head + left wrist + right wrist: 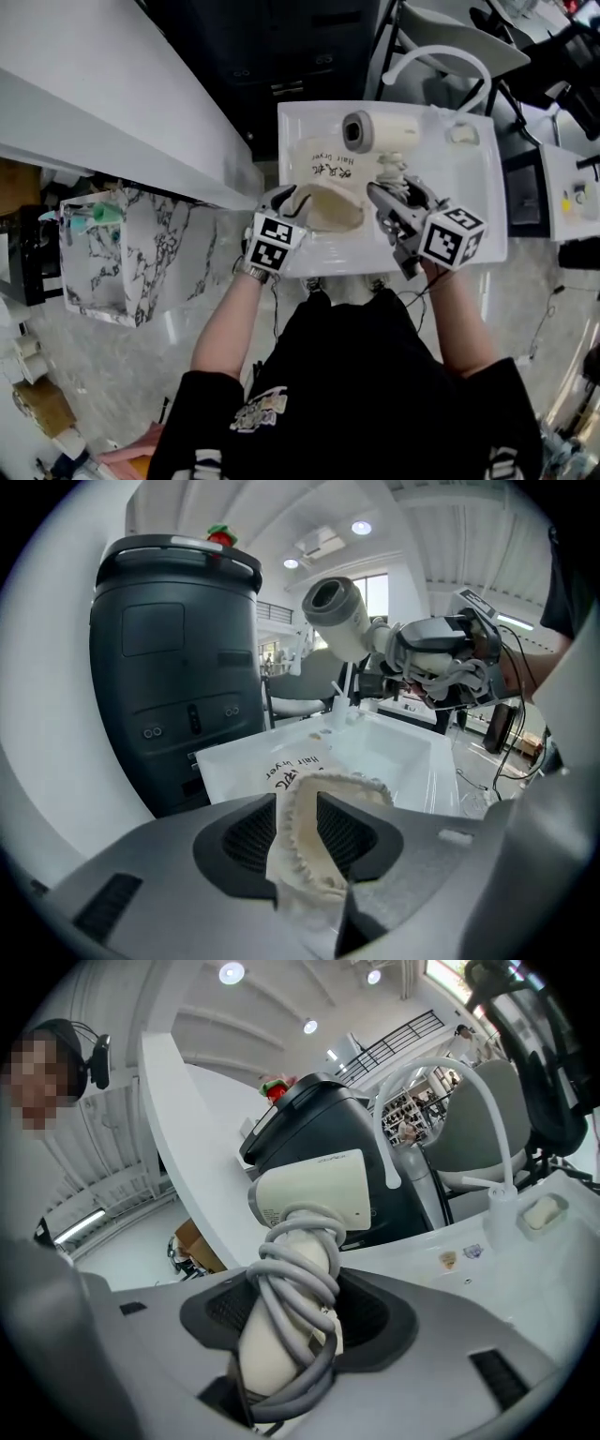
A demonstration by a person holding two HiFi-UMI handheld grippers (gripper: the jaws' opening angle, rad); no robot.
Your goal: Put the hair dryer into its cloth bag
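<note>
Hair dryer [379, 130], cream, is held above the white sink basin [480, 246], with its barrel end over the far side of the basin, beyond the bag. Right gripper [291, 1321] is clamped on the dryer handle, which has the grey cord [298, 1277] wound round it. The jaws stand fairly wide around the handle. Cloth bag [326, 190], beige with print, lies in the basin. Left gripper [302, 829] pinches its frilled mouth edge, jaws pressed on the fabric, lifting that side. Dryer and bag are apart. A black bin [178, 667] stands behind the basin and a white faucet [441, 56] arches over it.
</note>
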